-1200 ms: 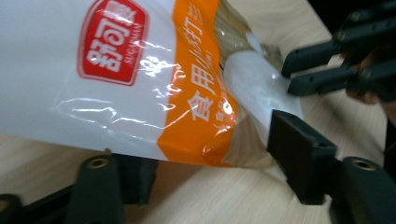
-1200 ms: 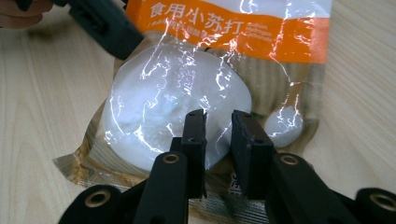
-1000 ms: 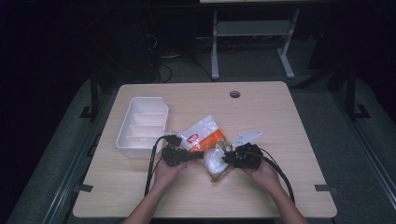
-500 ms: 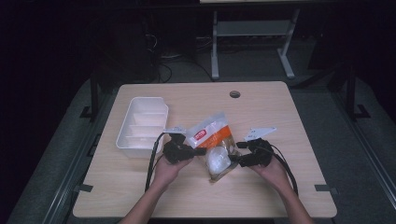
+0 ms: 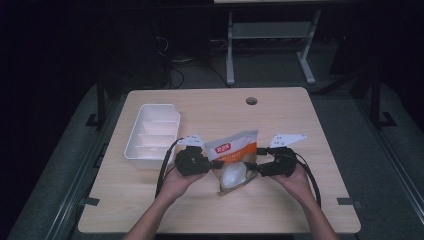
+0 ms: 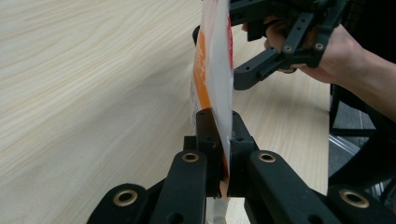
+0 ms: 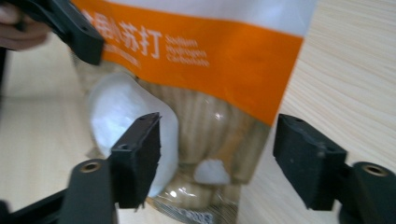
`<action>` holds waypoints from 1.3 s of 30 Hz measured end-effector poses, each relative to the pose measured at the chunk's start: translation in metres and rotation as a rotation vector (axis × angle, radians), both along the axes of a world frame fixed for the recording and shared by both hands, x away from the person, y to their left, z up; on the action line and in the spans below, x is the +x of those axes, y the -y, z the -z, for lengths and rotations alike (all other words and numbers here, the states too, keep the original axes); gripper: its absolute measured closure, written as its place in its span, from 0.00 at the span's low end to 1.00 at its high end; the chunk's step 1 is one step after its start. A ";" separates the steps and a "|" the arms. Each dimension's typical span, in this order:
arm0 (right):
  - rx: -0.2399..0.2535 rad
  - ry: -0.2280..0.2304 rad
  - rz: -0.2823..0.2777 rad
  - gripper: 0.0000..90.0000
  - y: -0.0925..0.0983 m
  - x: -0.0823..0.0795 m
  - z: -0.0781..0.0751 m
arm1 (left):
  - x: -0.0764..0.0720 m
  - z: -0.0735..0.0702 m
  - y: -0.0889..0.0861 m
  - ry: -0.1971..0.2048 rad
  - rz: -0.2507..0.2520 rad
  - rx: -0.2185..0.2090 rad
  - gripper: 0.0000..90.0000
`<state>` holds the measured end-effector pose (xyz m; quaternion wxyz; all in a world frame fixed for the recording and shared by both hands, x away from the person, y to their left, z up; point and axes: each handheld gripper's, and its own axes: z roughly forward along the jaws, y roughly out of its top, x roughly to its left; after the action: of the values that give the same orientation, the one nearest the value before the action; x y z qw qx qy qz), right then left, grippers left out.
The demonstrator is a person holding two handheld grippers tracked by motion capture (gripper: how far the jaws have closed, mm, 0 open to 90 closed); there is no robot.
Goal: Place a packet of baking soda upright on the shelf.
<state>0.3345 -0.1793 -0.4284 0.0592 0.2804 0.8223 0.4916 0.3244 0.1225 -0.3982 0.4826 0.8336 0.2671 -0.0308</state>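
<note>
pouch [image 6: 215,79] edge pinched in left gripper [image 6: 223,140] jaws

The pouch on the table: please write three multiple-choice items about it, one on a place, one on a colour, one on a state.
1. Where is the white tray relative to the pouch?
A. to its left
B. to its right
C. under it

2. What colour is the band across the pouch?
A. blue
B. orange
C. green

3. How does the left gripper stand?
A. open, away from the pouch
B. shut on the tray
C. shut on the pouch

Answers: 1 A, the high view shows the tray left of it. 2 B, the right gripper view shows the band. 3 C, the left gripper view shows its fingers pinching the pouch edge.
</note>
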 end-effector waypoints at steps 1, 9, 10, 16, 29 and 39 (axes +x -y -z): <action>0.017 -0.006 -0.015 0.41 0.000 0.000 0.000 | 0.000 0.000 0.000 0.002 0.011 -0.001 0.98; 0.061 -0.037 -0.095 0.63 -0.001 0.008 0.007 | -0.003 -0.003 0.001 0.023 0.055 0.014 0.98; 0.072 -0.042 -0.101 0.69 0.000 0.009 0.007 | -0.003 -0.003 0.000 0.022 0.050 0.014 0.98; 0.019 -0.016 -0.176 0.84 -0.002 0.002 0.002 | 0.005 0.003 -0.006 0.001 0.007 0.017 0.97; -0.004 -0.025 -0.213 0.98 -0.006 0.002 -0.006 | 0.008 0.004 -0.009 0.000 0.010 0.013 0.98; 0.038 -0.068 -0.168 1.00 0.002 -0.004 -0.015 | 0.002 0.005 -0.020 0.045 -0.046 0.027 0.66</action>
<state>0.3301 -0.1811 -0.4136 -0.0155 0.2282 0.8348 0.5008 0.3263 0.1422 -0.4036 0.4779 0.8341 0.2755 0.0025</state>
